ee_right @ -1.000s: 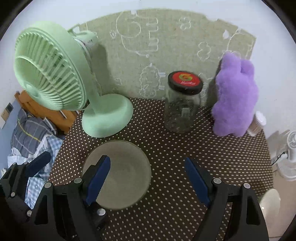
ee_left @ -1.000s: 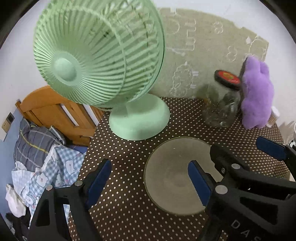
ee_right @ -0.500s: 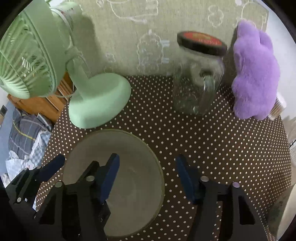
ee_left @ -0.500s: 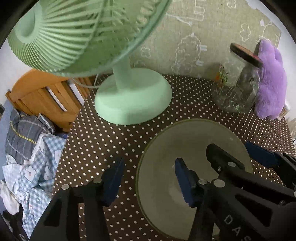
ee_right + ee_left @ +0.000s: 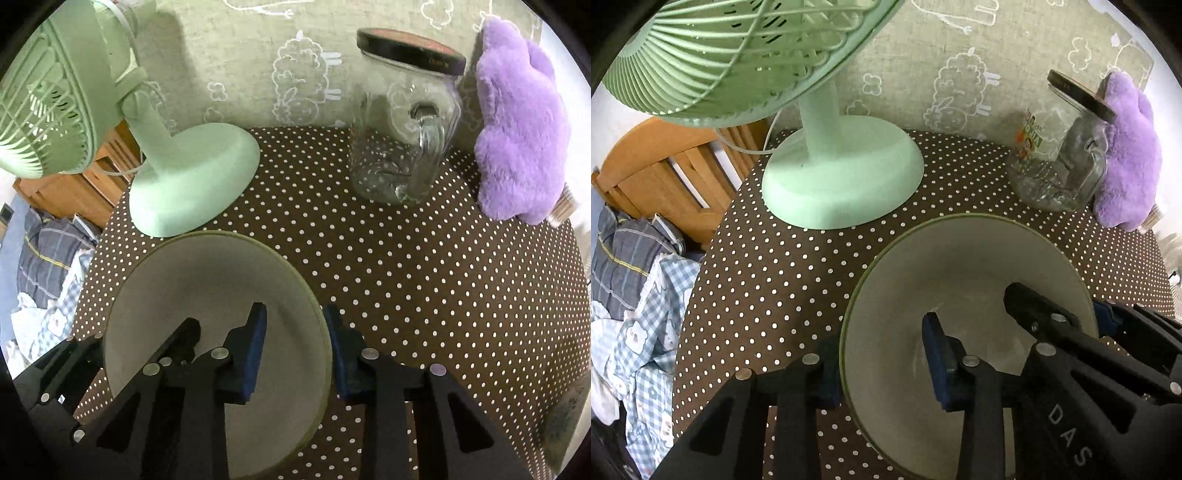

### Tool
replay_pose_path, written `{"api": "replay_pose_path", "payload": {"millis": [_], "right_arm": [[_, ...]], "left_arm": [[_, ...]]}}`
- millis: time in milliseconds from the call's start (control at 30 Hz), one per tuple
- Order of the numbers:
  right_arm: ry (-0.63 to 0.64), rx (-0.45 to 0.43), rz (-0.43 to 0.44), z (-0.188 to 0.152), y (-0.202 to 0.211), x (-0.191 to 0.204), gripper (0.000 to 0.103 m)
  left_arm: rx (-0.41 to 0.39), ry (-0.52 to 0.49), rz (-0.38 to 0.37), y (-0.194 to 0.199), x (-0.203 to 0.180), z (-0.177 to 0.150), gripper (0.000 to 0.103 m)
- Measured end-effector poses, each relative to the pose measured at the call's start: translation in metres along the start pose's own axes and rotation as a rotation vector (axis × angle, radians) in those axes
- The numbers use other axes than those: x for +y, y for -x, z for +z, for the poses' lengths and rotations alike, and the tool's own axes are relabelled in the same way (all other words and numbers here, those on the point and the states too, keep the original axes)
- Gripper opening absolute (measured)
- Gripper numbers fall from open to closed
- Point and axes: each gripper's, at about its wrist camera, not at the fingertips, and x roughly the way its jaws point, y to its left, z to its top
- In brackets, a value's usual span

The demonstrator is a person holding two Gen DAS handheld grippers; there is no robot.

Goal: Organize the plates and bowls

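A pale grey-green bowl (image 5: 960, 266) (image 5: 207, 280) with a thin green rim stands on the brown dotted tablecloth (image 5: 424, 277). My left gripper (image 5: 879, 332) straddles its left rim, one blue pad outside the wall and one inside. Its jaws are closing, and a gap still shows at the inner pad. My right gripper (image 5: 295, 308) straddles the opposite rim the same way. Its jaws are closing too, and the inner pad stands off the wall. Each gripper shows at the edge of the other's view.
A mint-green desk fan (image 5: 842, 177) (image 5: 192, 184) stands just behind the bowl. A lidded glass jar (image 5: 399, 147) and a purple plush toy (image 5: 517, 129) stand at the back right against the wall. A wooden chair (image 5: 665, 177) with clothes (image 5: 628, 295) is beyond the table's left edge.
Both grippers have come down over the bowl, each with a rim between its fingers. Both pairs of jaws have narrowed from wide open to close around the wall. The bowl has stayed put.
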Motion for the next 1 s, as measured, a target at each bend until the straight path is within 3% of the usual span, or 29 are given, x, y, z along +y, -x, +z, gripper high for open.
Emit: {"api": "replay_pose_path", "payload": {"millis": [500,1000], "right_arm": [[-0.006,0.035,0.017,-0.003,0.01,-0.001,0.034],[-0.057,0.033,-0.025,-0.035,0.051,0.003,0.034]], "left_arm": [[0.022,0.006,0.011,0.014,-0.002,-0.005,0.035],[0.022,-0.03,-0.045,0.05,-0.002,-0.031,0.034]]}}
